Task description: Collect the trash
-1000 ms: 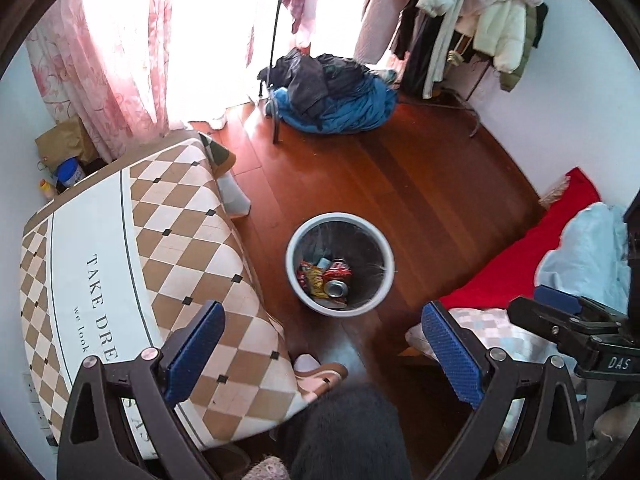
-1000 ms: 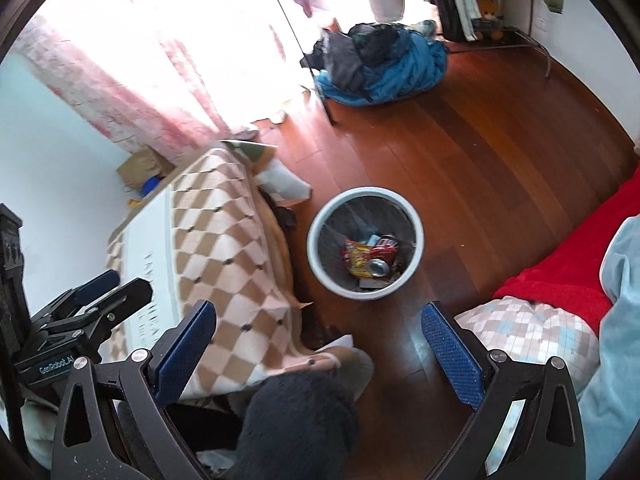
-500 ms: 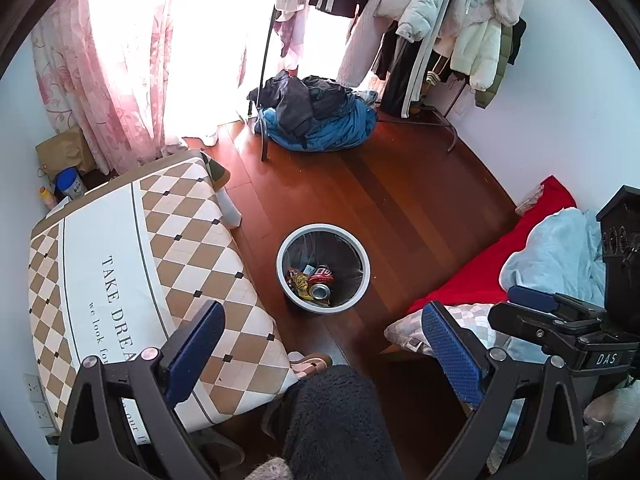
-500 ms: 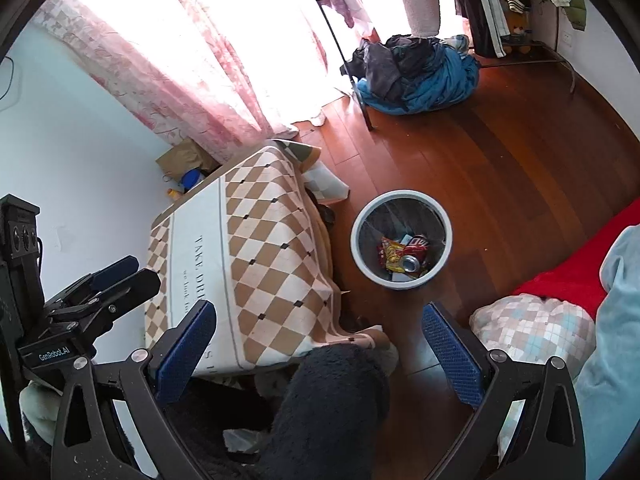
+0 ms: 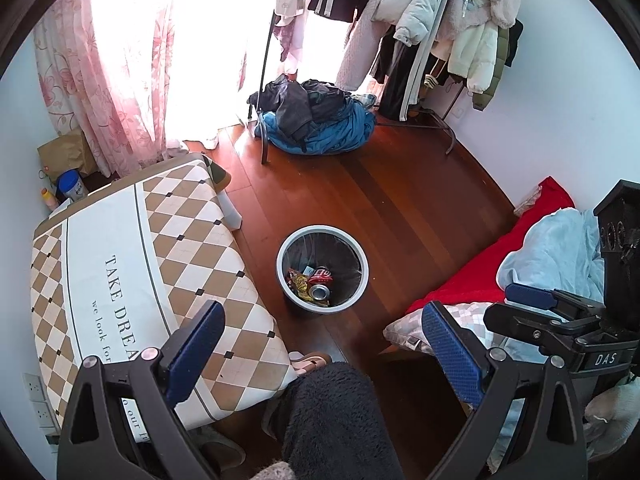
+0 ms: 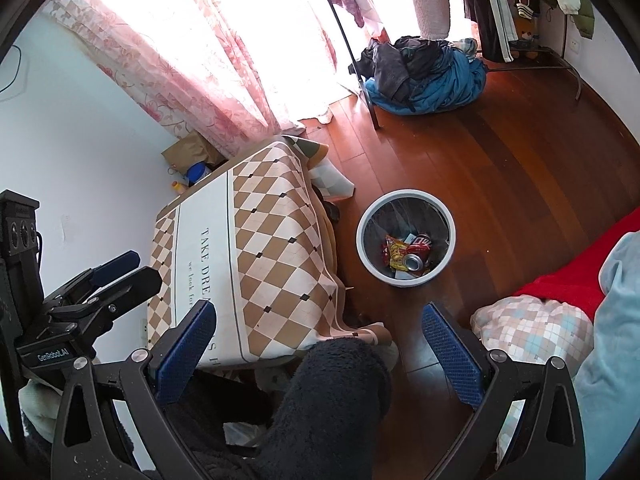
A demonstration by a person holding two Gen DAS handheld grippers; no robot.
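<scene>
A round white trash bin (image 5: 285, 254) stands on the wooden floor, also in the right wrist view (image 6: 362, 240). Inside lie a red soda can (image 5: 321, 275), a silver can (image 5: 319, 292) and a yellow snack wrapper (image 6: 396, 254). My left gripper (image 5: 322, 346) is open and empty, held high above the floor, well back from the bin. My right gripper (image 6: 318, 342) is open and empty, at similar height. Each gripper shows at the edge of the other's view.
A low table with a checked brown and white cloth (image 5: 120, 248) stands left of the bin. A red blanket and pale bedding (image 5: 532, 240) lie at the right. A clothes pile (image 5: 316, 120) and a coat rack (image 5: 432, 32) stand at the back. A dark fuzzy leg (image 5: 332, 420) is below.
Both grippers have risen and pulled back from the bin, which now looks smaller and farther. Both stay open and empty.
</scene>
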